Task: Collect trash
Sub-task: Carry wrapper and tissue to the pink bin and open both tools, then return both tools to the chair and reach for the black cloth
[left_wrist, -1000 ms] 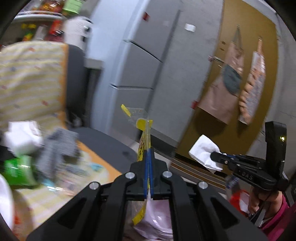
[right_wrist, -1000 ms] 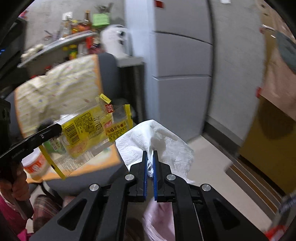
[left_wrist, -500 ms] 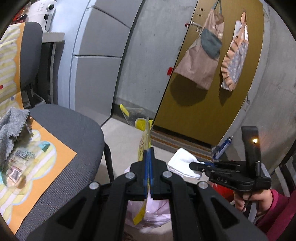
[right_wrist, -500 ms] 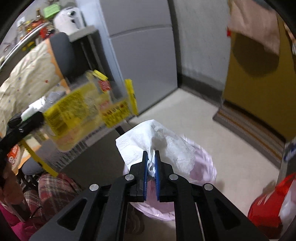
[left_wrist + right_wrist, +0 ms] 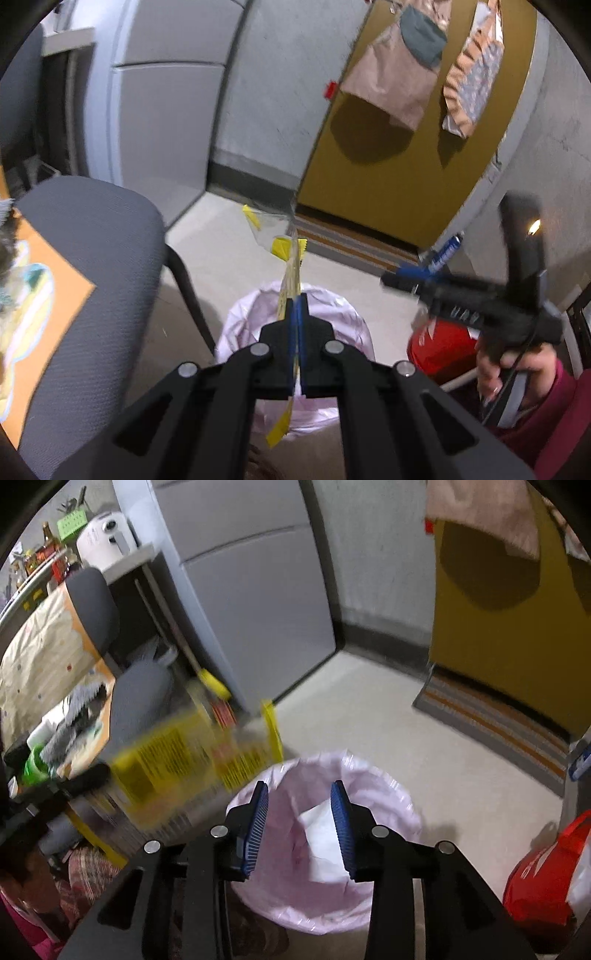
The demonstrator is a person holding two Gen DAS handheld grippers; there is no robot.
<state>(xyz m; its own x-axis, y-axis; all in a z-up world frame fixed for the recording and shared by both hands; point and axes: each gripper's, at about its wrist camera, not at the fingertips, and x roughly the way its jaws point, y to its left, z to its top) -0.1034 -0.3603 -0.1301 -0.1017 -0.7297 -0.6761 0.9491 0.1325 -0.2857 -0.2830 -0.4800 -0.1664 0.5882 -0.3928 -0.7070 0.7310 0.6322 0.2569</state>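
Right gripper (image 5: pixel 299 823), poised over the pink-lined bin (image 5: pixel 388 797): its jaws are opening with nothing pinched between them, and the white tissue (image 5: pixel 321 845) is lying loose inside the liner, seen through the gap. Left gripper (image 5: pixel 296 325), clamped tight on the yellow-and-clear wrapper (image 5: pixel 290 266), is holding it edge-up just above the bin's rim, presumably so that it falls inside on release. A grey chair (image 5: pixel 92 236) is standing beside the bin.

**A bare concrete corner**

Grey concrete walls (image 5: pixel 266 92) meet a pale floor (image 5: pixel 369 709). A mustard door (image 5: pixel 388 177) carries hanging cloth bags (image 5: pixel 399 70), a striped mat (image 5: pixel 491 720) at its foot. Beside me stand a grey cabinet (image 5: pixel 251 602) and a grey chair (image 5: pixel 96 236).
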